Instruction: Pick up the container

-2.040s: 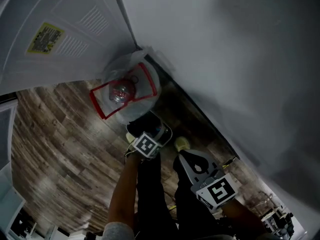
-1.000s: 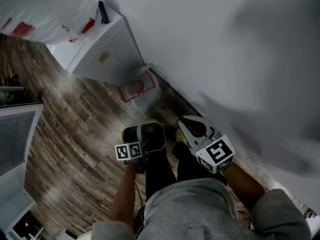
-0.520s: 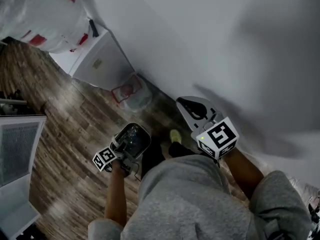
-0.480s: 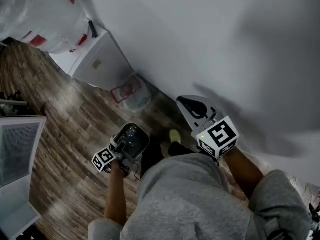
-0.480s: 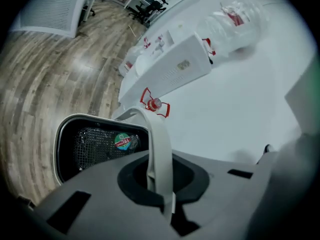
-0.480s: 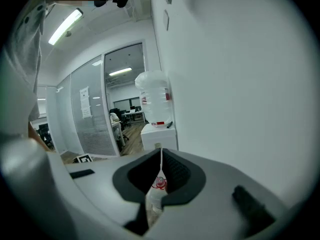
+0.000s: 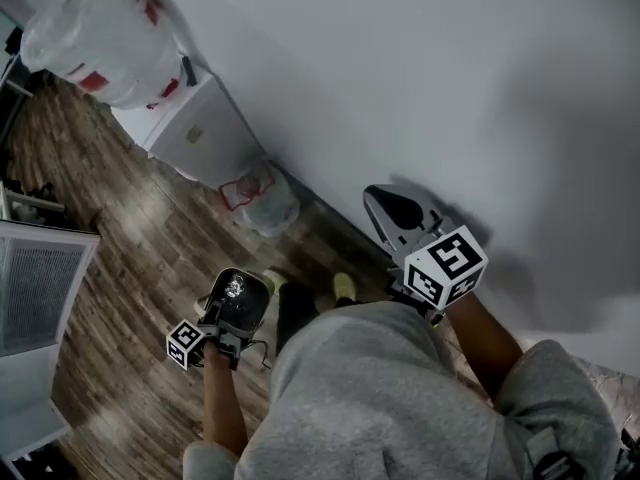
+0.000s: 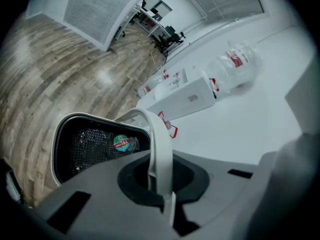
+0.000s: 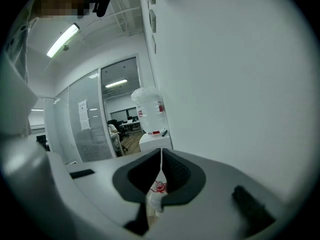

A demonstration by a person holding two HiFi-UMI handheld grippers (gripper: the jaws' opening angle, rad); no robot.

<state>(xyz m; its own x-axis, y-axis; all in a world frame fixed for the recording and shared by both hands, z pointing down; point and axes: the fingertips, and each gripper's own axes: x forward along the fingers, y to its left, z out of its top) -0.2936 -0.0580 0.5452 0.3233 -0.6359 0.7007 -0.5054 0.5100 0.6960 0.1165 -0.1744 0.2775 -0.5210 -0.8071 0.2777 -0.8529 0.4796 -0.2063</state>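
Your left gripper (image 8: pixel 161 186) is pinched tight on the thin white rim of the container (image 7: pixel 238 300), lower left in the head view, your right gripper (image 9: pixel 160 171) is closed on nothing, and I'd guess the container's light but flimsy, so bite deeper onto that rim.

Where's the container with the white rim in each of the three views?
Head view: container lower left, at the left hand-held gripper's tip.
Left gripper view: lower left, its white rim between the shut jaws.
Right gripper view: not in it.
Shared landmark: wrapped jug on the white cabinet.
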